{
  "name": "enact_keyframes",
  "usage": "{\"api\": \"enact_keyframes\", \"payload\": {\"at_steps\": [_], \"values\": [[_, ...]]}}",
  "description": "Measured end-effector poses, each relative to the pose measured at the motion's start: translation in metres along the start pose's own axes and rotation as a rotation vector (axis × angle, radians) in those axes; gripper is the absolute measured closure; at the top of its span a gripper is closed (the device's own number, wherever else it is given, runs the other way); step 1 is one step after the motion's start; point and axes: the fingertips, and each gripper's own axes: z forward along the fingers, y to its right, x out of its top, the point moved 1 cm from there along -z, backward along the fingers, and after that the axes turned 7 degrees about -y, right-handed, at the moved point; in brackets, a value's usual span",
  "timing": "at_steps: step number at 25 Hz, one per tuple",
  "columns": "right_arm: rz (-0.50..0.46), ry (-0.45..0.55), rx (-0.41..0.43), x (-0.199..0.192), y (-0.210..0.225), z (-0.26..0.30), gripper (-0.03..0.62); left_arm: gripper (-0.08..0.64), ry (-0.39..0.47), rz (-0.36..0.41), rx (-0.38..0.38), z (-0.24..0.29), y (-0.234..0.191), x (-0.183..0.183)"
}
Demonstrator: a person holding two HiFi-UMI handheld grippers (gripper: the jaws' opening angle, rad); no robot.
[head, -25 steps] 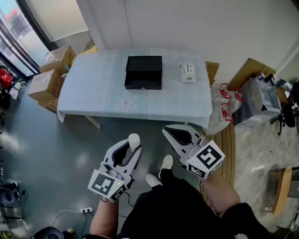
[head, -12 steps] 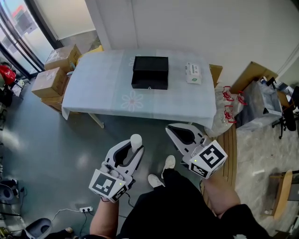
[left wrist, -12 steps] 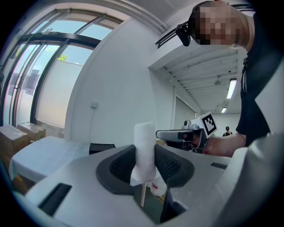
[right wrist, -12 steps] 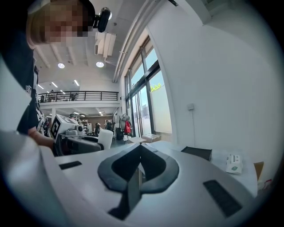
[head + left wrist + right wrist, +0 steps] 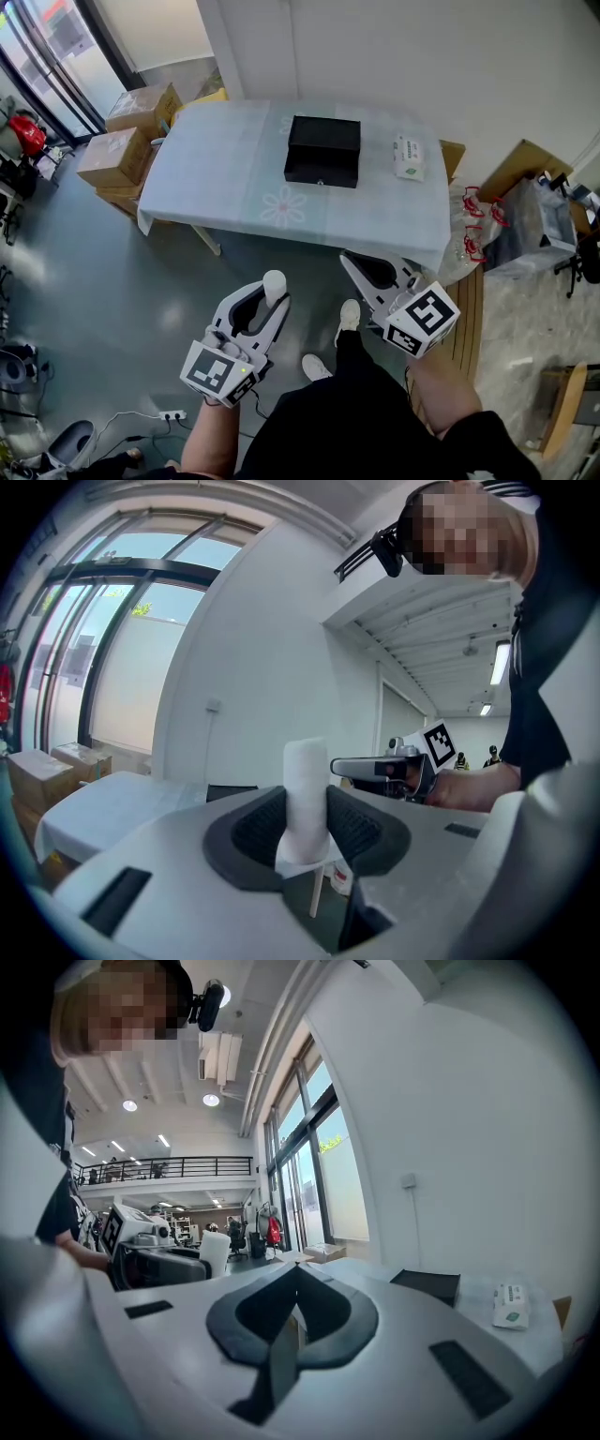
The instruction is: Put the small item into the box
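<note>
A black box (image 5: pixel 322 152) lies shut on the table (image 5: pixel 225 178) under a pale cloth, well ahead of both grippers. My left gripper (image 5: pixel 270 298) is shut on a small white cylinder (image 5: pixel 273 284), which stands up between the jaws (image 5: pixel 306 789). My right gripper (image 5: pixel 356 264) is shut with nothing in it, its jaw tips meeting (image 5: pixel 298 1274). Both grippers hang over the grey floor, short of the table's near edge. The black box also shows far off in the left gripper view (image 5: pixel 230 790) and in the right gripper view (image 5: pixel 427 1285).
A white packet (image 5: pixel 409 157) lies on the table right of the box. Cardboard boxes (image 5: pixel 117 155) stand at the table's left end. Bags (image 5: pixel 525 220) and a cardboard sheet (image 5: pixel 511 164) crowd the right side. A power strip (image 5: pixel 169 414) lies on the floor.
The table, box and packet have slid down and to the right in the head view. Both grippers keep their hold and their places in the view.
</note>
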Motion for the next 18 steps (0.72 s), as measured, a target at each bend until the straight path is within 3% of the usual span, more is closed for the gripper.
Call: {"api": "enact_keyframes", "payload": {"at_steps": [8, 18], "values": [[0.005, -0.01, 0.021, 0.008, 0.036, 0.024, 0.583, 0.423, 0.001, -0.014, 0.035, 0.026, -0.025, 0.008], [0.005, -0.037, 0.037, 0.015, 0.108, 0.045, 0.583, 0.423, -0.014, -0.054, 0.041, 0.096, -0.049, 0.022]]}}
